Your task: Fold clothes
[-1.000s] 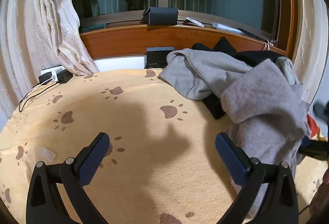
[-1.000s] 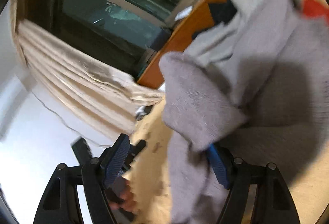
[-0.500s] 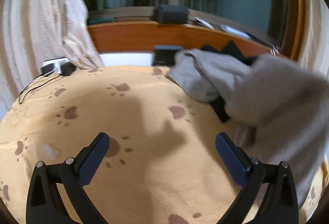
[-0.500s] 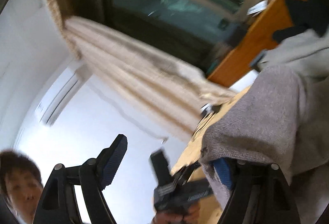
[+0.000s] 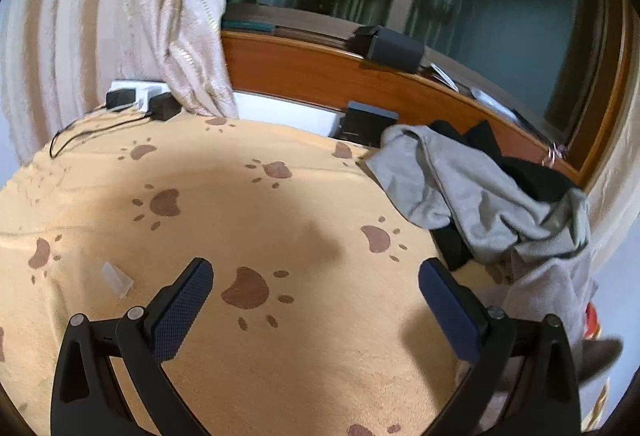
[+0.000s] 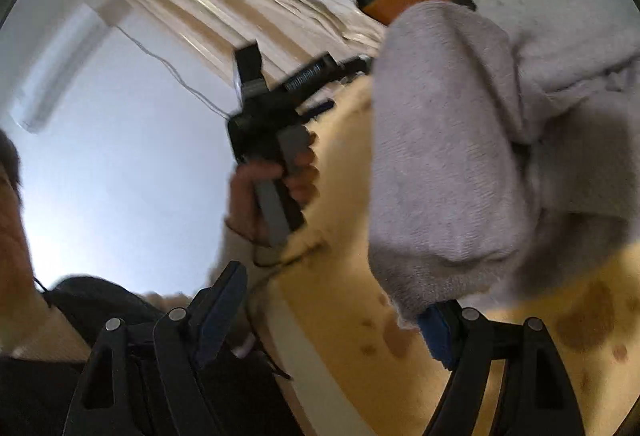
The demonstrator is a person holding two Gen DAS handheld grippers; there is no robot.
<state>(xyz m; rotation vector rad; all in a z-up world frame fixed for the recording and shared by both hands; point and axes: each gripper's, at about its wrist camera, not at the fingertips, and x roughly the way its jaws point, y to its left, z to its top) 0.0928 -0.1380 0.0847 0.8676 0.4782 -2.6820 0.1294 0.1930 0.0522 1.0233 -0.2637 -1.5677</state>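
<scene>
A pile of clothes lies at the right of the bed: a grey sweatshirt (image 5: 472, 192) over black garments (image 5: 532, 176). My left gripper (image 5: 316, 296) is open and empty above the yellow paw-print blanket (image 5: 248, 220), left of the pile. In the right wrist view a thick light-grey knit garment (image 6: 452, 164) hangs draped over the right finger (image 6: 436, 332) of my right gripper (image 6: 332, 312). The jaws stand wide apart and do not pinch the cloth. The other hand-held gripper (image 6: 272, 116) shows beyond it.
A wooden headboard ledge (image 5: 320, 68) with a black box (image 5: 394, 48) runs behind the bed. A curtain (image 5: 172, 16) hangs at the left above chargers and a cable (image 5: 136, 104). A small clear plastic piece (image 5: 116, 278) lies on the blanket.
The knit garment has been lifted off the pile and carried out of the left view. The right gripper has swung round and tilted. The left gripper has turned slightly left.
</scene>
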